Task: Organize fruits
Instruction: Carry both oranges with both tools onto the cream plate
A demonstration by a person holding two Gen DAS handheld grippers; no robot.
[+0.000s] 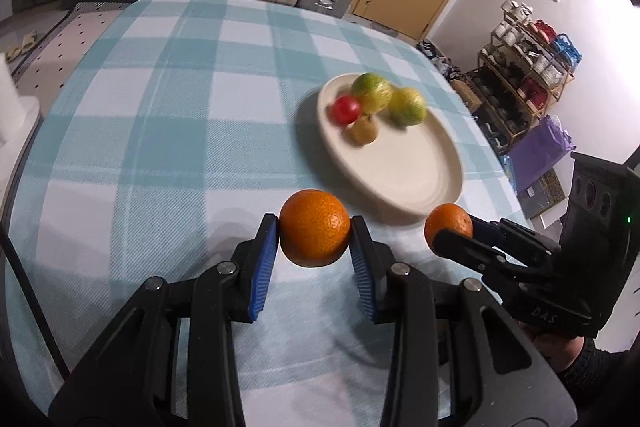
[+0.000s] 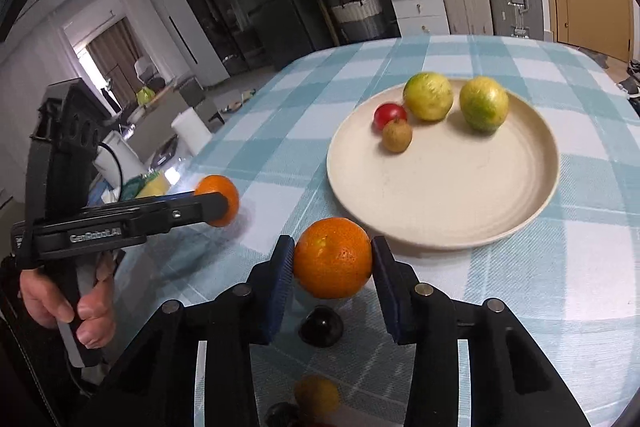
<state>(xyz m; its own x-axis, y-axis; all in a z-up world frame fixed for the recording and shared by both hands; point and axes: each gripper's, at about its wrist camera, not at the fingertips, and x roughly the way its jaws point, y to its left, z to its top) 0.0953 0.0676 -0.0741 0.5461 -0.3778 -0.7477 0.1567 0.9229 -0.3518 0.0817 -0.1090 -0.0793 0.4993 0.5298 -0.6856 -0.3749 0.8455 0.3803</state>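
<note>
My left gripper is shut on an orange and holds it above the cloth, just short of the cream plate. My right gripper is shut on a second orange near the plate's front rim. Each gripper shows in the other's view, the right one and the left one, each with its orange. On the plate lie two yellow-green citrus fruits, a red fruit and a small brown fruit.
A dark round fruit, a small yellowish fruit and another dark fruit lie on the checked tablecloth under my right gripper. Drawers, suitcases and a door stand beyond the far table edge.
</note>
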